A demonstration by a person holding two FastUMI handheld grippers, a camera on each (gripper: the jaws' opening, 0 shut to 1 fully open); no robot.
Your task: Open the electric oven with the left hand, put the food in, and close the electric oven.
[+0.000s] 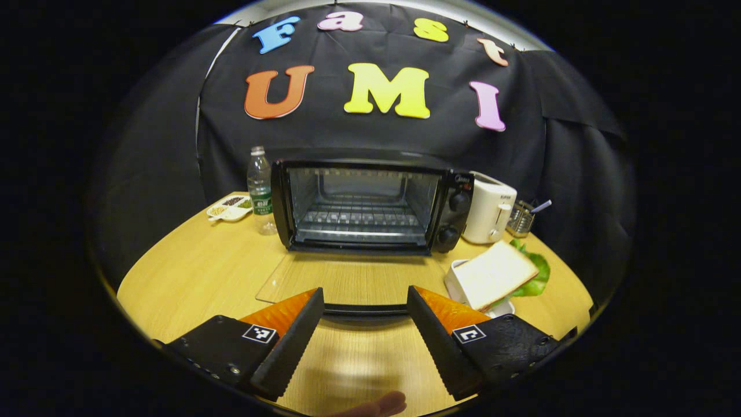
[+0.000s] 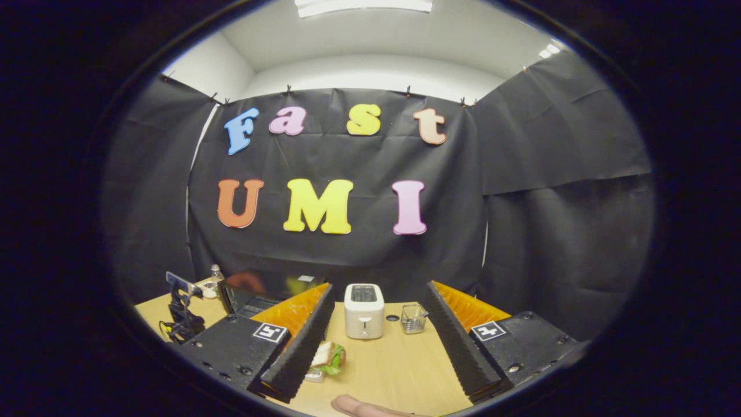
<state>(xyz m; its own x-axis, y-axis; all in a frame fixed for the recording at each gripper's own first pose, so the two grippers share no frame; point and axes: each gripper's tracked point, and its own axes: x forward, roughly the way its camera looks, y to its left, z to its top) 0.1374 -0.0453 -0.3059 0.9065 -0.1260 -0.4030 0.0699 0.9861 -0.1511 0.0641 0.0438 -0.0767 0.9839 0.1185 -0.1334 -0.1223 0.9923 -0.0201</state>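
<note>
The round light-wood table carries everything. On it, at the back, stands the black electric oven with two round knobs — its glass door lies folded down flat toward you, and the wire rack inside is bare. Just beside the oven's knob side you see the white two-slot toaster, and near that a small wire basket with a utensil in it. On the other side of the oven a clear plastic water bottle with a green label stands upright, with a white divided dish of small grains next to it.

The food, a sandwich of white bread with green lettuce, sits on a small white holder in front of the toaster, outside the oven.

Your left gripper is spread wide and holds nothing; the door's dark front edge shows between its fingers. Your right gripper is also spread and empty — in the right gripper view the toaster stands between its fingers and the sandwich lies by the one nearer the oven.
</note>
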